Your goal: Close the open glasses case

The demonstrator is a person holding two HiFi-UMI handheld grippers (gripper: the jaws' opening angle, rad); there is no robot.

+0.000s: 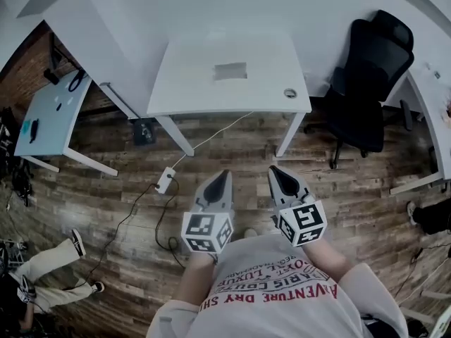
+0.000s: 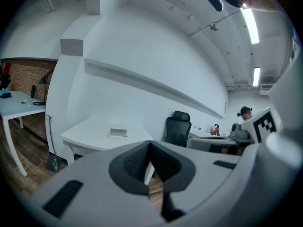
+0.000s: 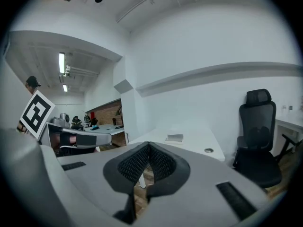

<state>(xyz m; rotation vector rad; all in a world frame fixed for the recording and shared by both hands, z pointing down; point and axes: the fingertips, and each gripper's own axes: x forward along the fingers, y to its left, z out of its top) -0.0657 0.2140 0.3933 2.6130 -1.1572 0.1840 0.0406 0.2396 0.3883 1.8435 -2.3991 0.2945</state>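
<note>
Right tool (image 1: 276, 170) well short of glasses case (image 1: 230, 71).

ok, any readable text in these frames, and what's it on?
"ADVENTURE", "DRY": red print on the person's shirt, upside down in the head view.
Other words in that print: too warped to read.
Left cube, right cube: square marker patterns only, no words.
Nothing else readable.
</note>
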